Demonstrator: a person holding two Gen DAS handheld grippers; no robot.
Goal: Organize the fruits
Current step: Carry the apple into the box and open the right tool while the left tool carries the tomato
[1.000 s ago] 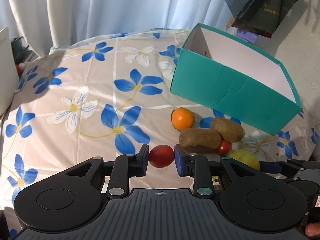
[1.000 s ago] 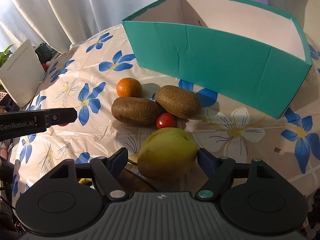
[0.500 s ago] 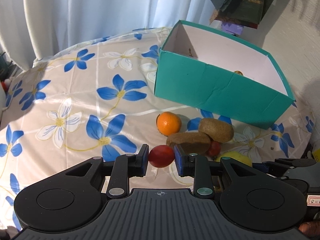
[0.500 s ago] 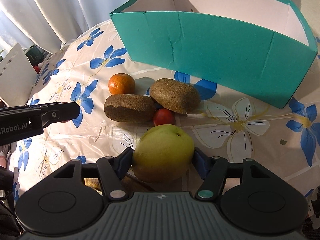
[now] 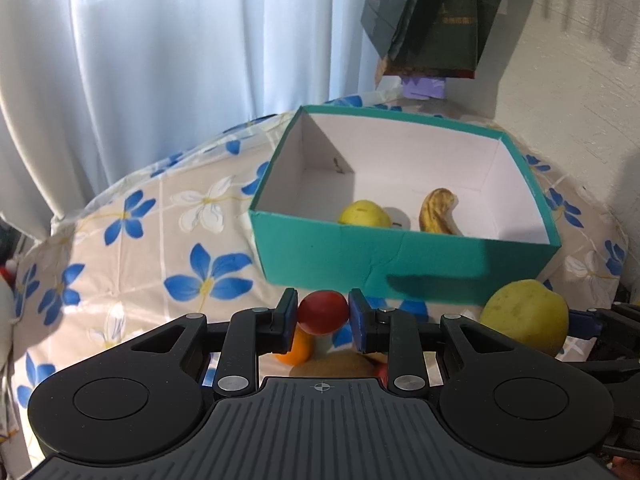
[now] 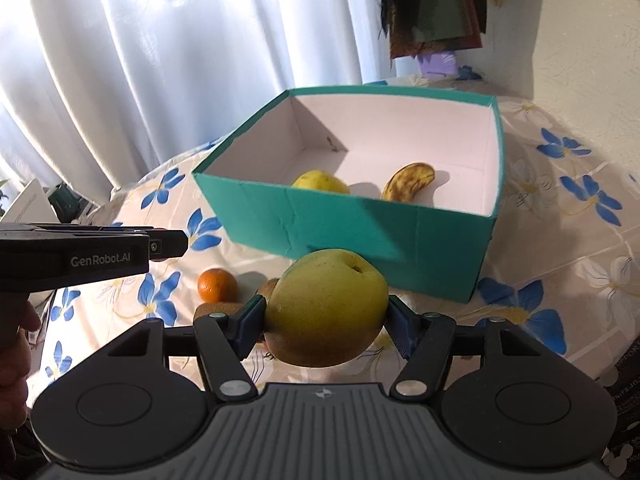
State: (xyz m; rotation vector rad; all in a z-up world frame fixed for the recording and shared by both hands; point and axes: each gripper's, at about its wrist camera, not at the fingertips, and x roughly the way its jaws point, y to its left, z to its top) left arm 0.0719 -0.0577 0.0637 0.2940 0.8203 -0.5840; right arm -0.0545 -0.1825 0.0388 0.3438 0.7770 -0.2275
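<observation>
My left gripper (image 5: 322,314) is shut on a small red tomato (image 5: 322,309), held above the table in front of the teal box (image 5: 400,258). My right gripper (image 6: 326,316) is shut on a large yellow-green pear (image 6: 326,304), lifted just short of the box's near wall (image 6: 340,220). Inside the box lie a yellow fruit (image 6: 320,182) and a browned banana (image 6: 408,182). An orange (image 6: 217,285) and kiwis (image 6: 218,308), partly hidden by the fingers, sit on the cloth below. In the left wrist view the pear (image 5: 524,316) hangs at the right.
A flowered tablecloth (image 6: 560,240) covers the table. White curtains (image 5: 180,60) hang behind, and dark cloth (image 5: 440,20) hangs on the wall at the upper right. The left gripper (image 6: 160,244) reaches in from the left of the right wrist view. A white object (image 6: 28,204) stands far left.
The right gripper's fingers closed on the pear and lifted it off the cloth. Both grippers rose and moved toward the box, so its inside now shows.
</observation>
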